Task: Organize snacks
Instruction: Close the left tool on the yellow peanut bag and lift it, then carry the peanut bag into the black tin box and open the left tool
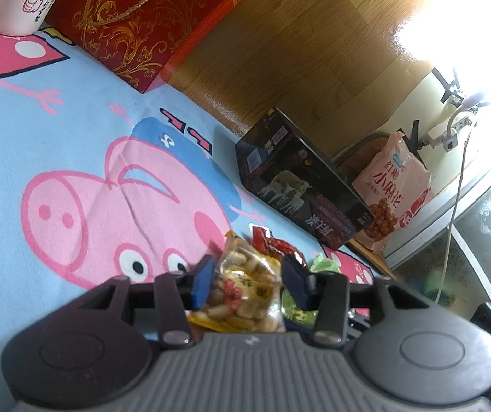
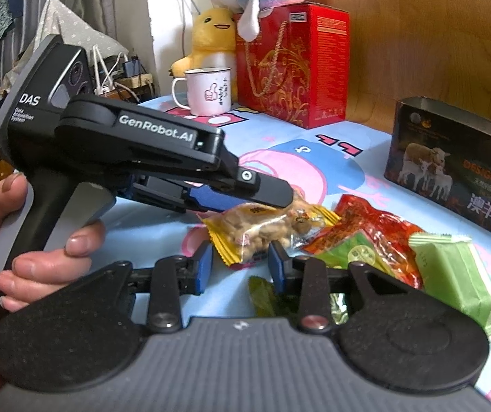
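Observation:
A clear, yellow-edged peanut snack bag lies on the cartoon pig sheet, leaning on a pile of packets. My left gripper straddles it, its blue pads beside the bag's sides without visibly squeezing it. My right gripper hovers open just in front of the bag's near end, nothing pinched. In the pile are a red packet and light green packets. A crumpled green wrapper lies under the right gripper.
A dark box with sheep pictures stands at the right. A red gift box, a white mug and plush toys stand at the back. A pink snack bag rests off the bed. A person's hand grips the left handle.

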Demonstrator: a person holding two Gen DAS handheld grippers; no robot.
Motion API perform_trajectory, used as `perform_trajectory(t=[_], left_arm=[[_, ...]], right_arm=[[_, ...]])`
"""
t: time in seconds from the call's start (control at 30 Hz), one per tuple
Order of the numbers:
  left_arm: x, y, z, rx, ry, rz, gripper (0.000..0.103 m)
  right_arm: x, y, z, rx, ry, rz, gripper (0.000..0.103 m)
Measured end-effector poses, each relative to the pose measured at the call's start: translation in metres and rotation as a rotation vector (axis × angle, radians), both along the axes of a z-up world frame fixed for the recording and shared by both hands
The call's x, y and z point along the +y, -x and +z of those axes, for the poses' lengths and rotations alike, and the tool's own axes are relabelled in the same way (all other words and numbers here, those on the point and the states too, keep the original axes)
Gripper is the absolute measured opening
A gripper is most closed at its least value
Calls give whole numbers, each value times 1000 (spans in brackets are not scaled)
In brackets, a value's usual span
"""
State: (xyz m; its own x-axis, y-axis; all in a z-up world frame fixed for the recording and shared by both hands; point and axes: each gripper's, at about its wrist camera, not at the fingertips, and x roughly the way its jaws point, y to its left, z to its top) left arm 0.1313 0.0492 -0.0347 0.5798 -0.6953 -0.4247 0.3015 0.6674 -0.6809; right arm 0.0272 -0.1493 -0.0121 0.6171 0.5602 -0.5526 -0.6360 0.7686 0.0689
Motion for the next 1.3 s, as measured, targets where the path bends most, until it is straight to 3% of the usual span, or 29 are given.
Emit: perform_trajectory(t=[0.13,0.27,0.4,0.67,0.77,0.83,0.93,1.1,1.3], left_arm=[[8,0,1,2,32,23,50],[24,10,10,-9,52,70,50],[39,26,16,14,45,81,50],[43,50,11,75,132,34,48],[31,47,11,73,60,35,46],[22,41,6,107,-19,48,35],[22,42,6,100,-40,49,32],[36,43,2,121,35,61,40],[43,43,0,126,32,87,28]], right_arm=[[1,6,2,-22,-22,74,41],[-17,8,6,-5,-100,32,40],[-34,7,14,-29,-110,-14,40],[-47,-38,16,100,-230,-139,40],[-32,-44,10,103,-147,-130,38],[-20,-40,5,74,-79,-105,38],[-13,-33,8,31,-30,-96,37],[-22,-39,3,174,-165,-48,36],[-18,-27,2,196,-198,-18,34]])
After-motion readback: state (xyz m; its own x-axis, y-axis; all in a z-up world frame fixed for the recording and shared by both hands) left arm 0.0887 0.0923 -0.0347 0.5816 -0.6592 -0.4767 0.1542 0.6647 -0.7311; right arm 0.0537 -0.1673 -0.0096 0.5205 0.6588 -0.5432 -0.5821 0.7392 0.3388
